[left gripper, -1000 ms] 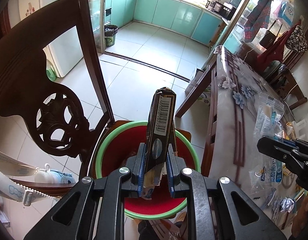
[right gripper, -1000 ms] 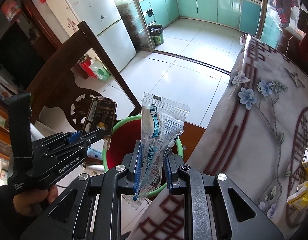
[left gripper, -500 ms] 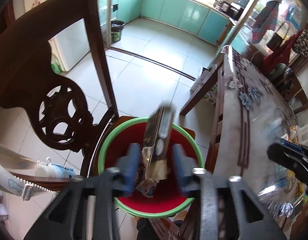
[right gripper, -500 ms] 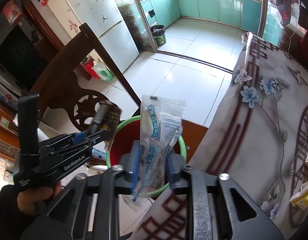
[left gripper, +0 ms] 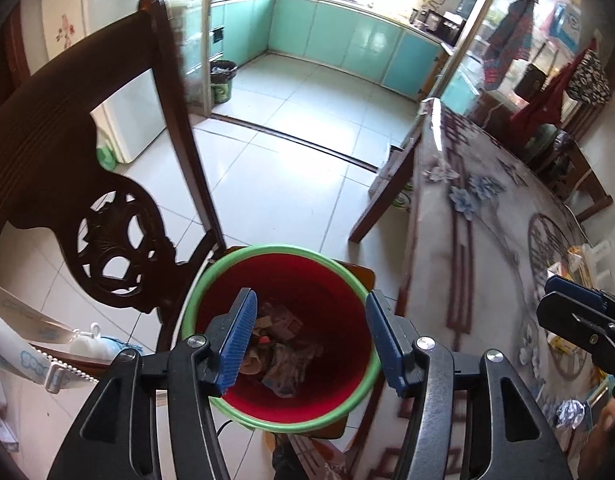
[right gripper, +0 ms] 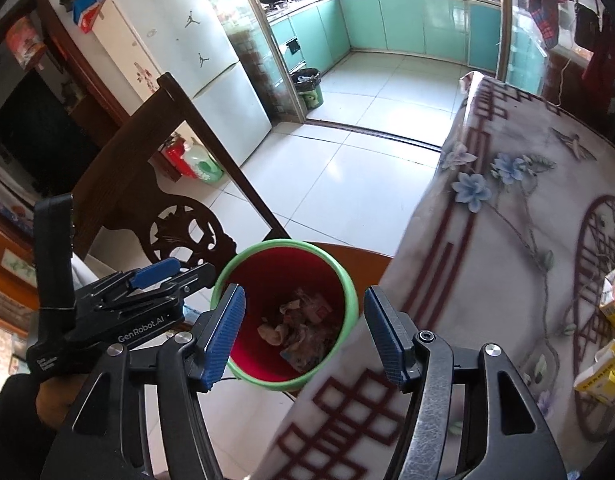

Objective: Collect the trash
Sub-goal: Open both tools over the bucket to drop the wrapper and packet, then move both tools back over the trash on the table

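1. Left wrist: my left tool hangs over the red bin, jaws opening with nothing between them. Crumpled trash lies at the bottom, too jumbled to identify.
2. Right wrist: my right tool is likewise empty and opening over the bin – the table edge hides its near rim.

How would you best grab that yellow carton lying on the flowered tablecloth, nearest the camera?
Probably across its long sides, near the middle, coming from above. The yellow carton seems to lie flat on the table, so only its narrow width offers two opposing faces; its right end is out of frame.
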Demonstrator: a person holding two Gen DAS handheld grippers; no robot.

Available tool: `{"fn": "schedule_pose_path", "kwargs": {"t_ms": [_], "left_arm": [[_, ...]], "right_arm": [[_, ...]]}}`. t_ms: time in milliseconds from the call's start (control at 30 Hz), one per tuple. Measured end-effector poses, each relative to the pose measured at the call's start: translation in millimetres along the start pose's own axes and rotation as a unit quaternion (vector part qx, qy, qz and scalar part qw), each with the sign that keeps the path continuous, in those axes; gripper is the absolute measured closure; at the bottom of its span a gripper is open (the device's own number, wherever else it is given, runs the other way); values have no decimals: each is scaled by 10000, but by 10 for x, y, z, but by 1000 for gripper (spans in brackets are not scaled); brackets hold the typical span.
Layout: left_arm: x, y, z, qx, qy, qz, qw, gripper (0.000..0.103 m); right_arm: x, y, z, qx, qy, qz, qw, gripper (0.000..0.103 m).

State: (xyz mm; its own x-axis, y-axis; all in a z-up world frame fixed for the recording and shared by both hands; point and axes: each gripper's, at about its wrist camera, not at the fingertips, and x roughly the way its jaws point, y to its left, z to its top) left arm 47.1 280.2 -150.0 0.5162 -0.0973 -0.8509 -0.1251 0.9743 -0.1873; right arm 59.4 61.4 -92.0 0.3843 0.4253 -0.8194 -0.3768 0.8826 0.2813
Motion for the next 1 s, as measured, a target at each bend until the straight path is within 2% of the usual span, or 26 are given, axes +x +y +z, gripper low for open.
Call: {"fn": "schedule_pose_path", "kwargs": {"t_ms": [267,433,567,733,1000], "left_arm": [[-57,-591,-145,413,62,-236,9989,47],[-79,-1125,-270,817,150,-438,9956,47],[-109,-1603,-361,1132,186,-622,9915,47],[-134,-2174,-510,1441,244,-811,9859,47],[-193,-2899,-731,1912,302,-1052,9754,47]], "right_arm": [[-353,-471,-339,317,-21,-366,9988,39],[-613,-915,-636,814,-57,-623,9947,39],[-858,-1273,-850,1163,-115,-882,9892,33],[-1248,-1815,-1183,1600,-174,-1301,9783,32],[-1716,-2626,-1882,2450,-15,-1846,9518,31]]}}
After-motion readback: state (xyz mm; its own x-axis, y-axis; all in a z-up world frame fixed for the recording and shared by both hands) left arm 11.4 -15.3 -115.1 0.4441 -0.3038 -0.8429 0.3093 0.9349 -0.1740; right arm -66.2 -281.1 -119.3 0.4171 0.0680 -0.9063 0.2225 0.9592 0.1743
